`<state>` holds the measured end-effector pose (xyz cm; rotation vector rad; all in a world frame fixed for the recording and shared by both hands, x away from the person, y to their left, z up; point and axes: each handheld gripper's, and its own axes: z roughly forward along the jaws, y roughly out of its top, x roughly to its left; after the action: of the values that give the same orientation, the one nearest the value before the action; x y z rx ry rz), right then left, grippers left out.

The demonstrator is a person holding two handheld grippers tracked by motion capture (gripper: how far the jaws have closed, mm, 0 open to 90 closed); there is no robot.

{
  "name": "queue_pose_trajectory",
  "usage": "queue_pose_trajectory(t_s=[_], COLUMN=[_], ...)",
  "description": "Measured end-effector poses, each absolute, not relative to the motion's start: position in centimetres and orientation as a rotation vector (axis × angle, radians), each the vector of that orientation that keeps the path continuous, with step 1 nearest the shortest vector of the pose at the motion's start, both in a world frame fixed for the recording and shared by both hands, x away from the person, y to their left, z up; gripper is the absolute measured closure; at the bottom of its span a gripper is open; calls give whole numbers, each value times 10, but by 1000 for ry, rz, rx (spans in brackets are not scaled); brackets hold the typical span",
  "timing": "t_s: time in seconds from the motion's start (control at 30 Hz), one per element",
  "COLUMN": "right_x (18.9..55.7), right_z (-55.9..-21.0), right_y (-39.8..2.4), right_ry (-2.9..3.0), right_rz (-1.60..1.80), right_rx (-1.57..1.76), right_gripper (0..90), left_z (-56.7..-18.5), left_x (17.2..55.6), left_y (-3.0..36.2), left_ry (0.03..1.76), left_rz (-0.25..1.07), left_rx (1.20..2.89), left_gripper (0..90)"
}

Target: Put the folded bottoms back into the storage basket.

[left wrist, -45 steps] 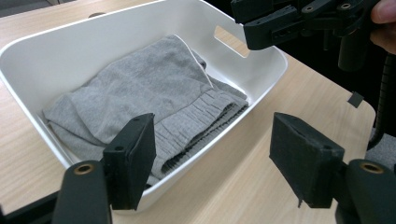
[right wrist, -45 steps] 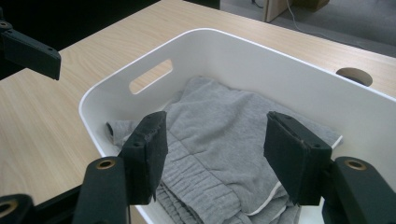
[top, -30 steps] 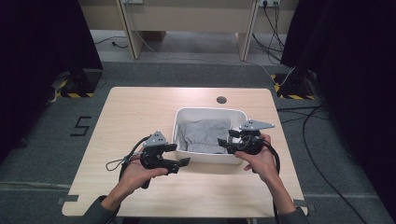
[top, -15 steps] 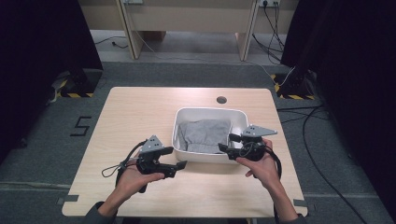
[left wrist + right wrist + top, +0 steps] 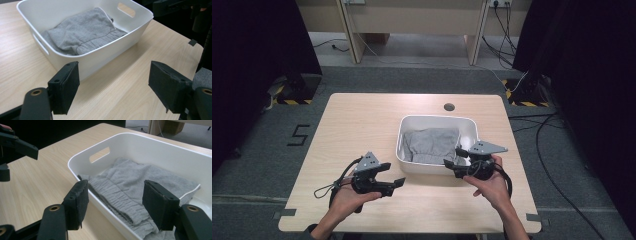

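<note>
Just ahead of both fingers [image 5: 77,202] — grey cloth [image 5: 130,187], untouched.

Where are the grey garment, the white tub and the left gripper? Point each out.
grey garment [image 5: 82,30], left gripper view, its folded middle.
white tub [image 5: 406,129], high view, its left rim.
left gripper [image 5: 398,183], high view, between its fingertips.

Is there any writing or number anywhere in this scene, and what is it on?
"5": a dark figure marked on the grey floor left of the table.
Nothing readable shows on the white tub, the grey garment or either gripper.
</note>
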<state>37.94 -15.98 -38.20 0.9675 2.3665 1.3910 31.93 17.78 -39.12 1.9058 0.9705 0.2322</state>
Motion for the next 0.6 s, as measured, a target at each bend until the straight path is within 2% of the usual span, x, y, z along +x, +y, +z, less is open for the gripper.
queue_pose_trajectory(t_s=[0.6], right_x=[359], right_z=[-390], right_y=[-161], right_ry=[2374], right_rz=[1389], right_rx=[936], right_gripper=[389], left_z=[-413], left_x=[304], left_y=[178], left_ry=[992], left_rz=[198], left_rx=[1898], left_gripper=[243])
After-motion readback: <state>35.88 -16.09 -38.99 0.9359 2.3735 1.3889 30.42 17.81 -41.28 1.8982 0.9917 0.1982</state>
